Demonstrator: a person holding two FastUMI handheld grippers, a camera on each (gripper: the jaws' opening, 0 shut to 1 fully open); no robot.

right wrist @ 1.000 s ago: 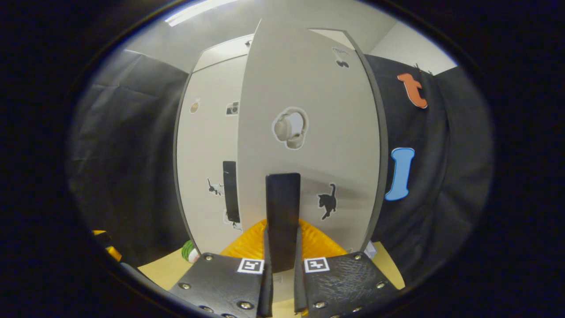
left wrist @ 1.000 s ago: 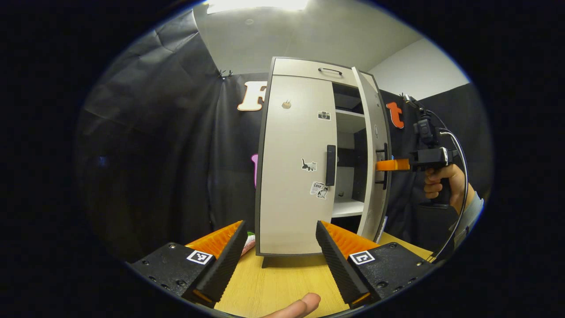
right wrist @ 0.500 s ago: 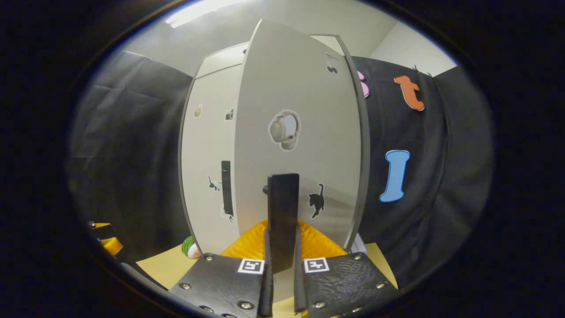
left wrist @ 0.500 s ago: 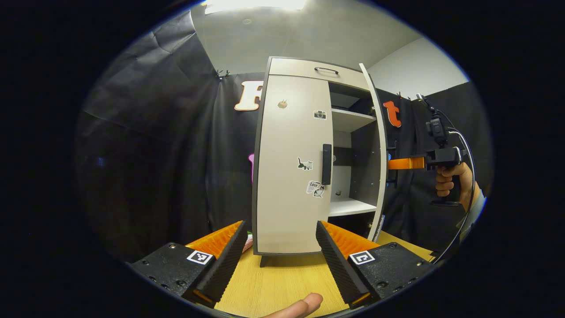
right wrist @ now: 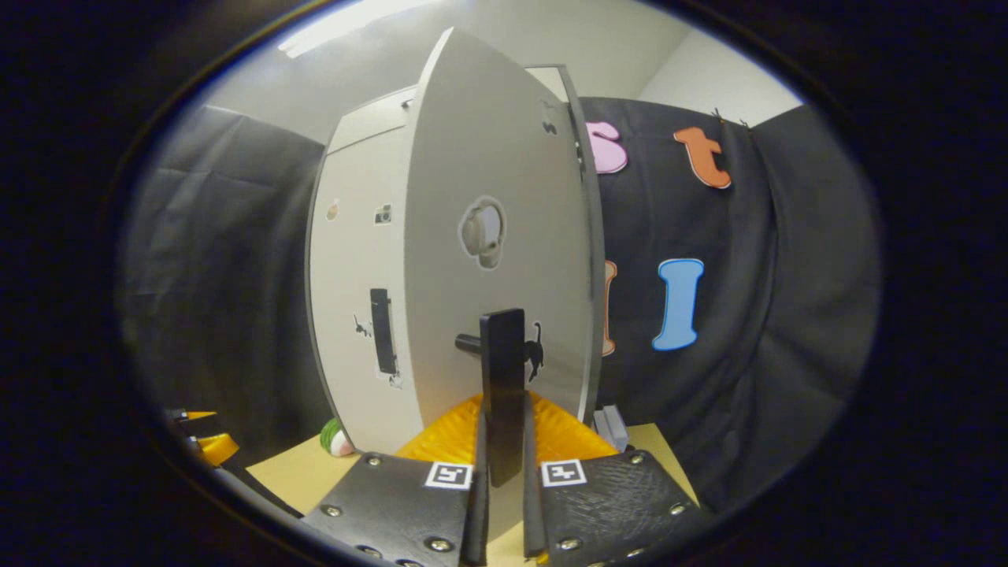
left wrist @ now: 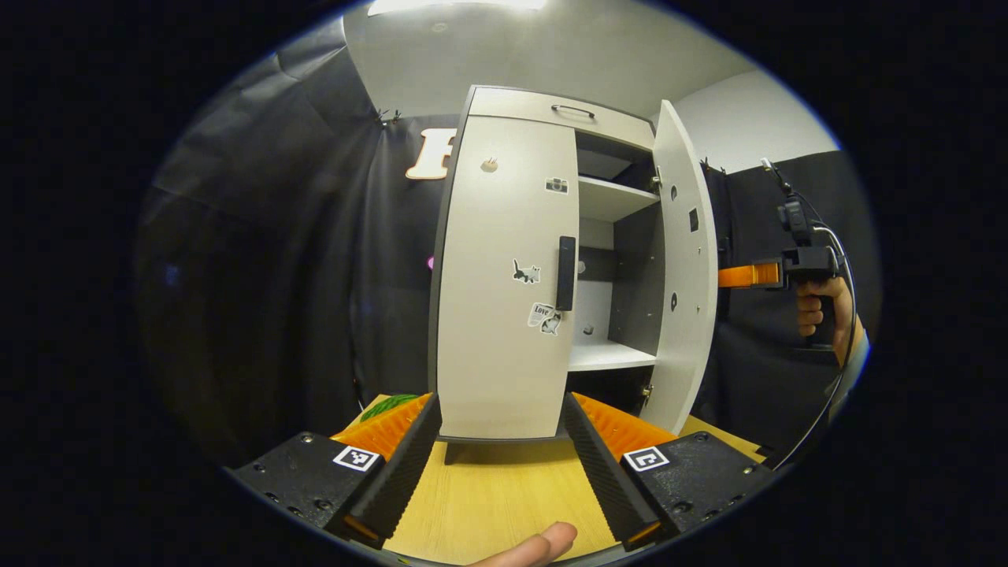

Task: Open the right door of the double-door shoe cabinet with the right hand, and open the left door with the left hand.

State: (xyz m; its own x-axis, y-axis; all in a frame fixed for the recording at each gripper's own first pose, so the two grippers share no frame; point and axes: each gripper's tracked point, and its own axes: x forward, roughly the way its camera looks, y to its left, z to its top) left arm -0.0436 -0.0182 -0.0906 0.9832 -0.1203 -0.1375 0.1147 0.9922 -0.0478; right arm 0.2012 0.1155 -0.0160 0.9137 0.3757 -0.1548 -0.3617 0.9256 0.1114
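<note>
A pale shoe cabinet (left wrist: 504, 276) stands on a wooden table. Its left door (left wrist: 496, 346) is closed, with a dark vertical handle (left wrist: 565, 272) at its inner edge. The right door (left wrist: 687, 283) stands swung out wide, showing shelves (left wrist: 610, 356) inside. In the right gripper view my right gripper (right wrist: 502, 441) is shut on the right door's dark handle (right wrist: 502, 378), in front of the door's outer face (right wrist: 488, 236). That gripper (left wrist: 748, 275) and the hand holding it appear at the right of the left gripper view. My left gripper (left wrist: 500, 449) is open, low in front of the closed left door, apart from it.
The yellow wooden table (left wrist: 496, 496) runs under the cabinet. A green-and-white object (right wrist: 337, 441) lies by the cabinet's left foot. Black cloth walls close in behind and on both sides. A fingertip (left wrist: 535, 545) shows at the bottom edge of the left gripper view.
The right door has swung further open with my right gripper on its handle, moving rightward. The left gripper has stayed open and drifted slightly nearer the cabinet.
</note>
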